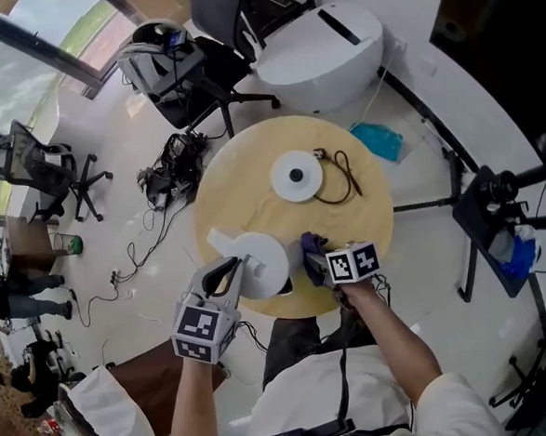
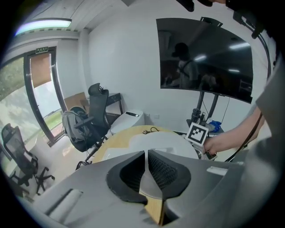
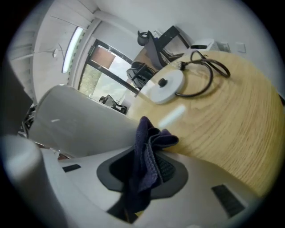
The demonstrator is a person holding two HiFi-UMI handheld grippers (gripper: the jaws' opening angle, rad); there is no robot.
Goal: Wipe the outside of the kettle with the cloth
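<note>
The white kettle (image 1: 256, 256) stands near the front edge of the round wooden table (image 1: 348, 218). My left gripper (image 1: 235, 268) sits at the kettle's near left side. In the left gripper view its pads (image 2: 159, 171) meet at the tips, with the kettle (image 2: 164, 144) right beyond them; I cannot see any part pinched. My right gripper (image 1: 313, 260) is at the kettle's right side, shut on a dark purple cloth (image 1: 310, 248). In the right gripper view the cloth (image 3: 149, 142) bunches up out of the jaws beside the kettle's pale wall (image 3: 75, 120).
The kettle's white base (image 1: 296, 177) with its black cord (image 1: 343, 171) lies farther back on the table. Office chairs (image 1: 195, 63), a white rounded machine (image 1: 322, 43), a teal cloth on the floor (image 1: 379, 141) and a stand (image 1: 493, 209) surround the table.
</note>
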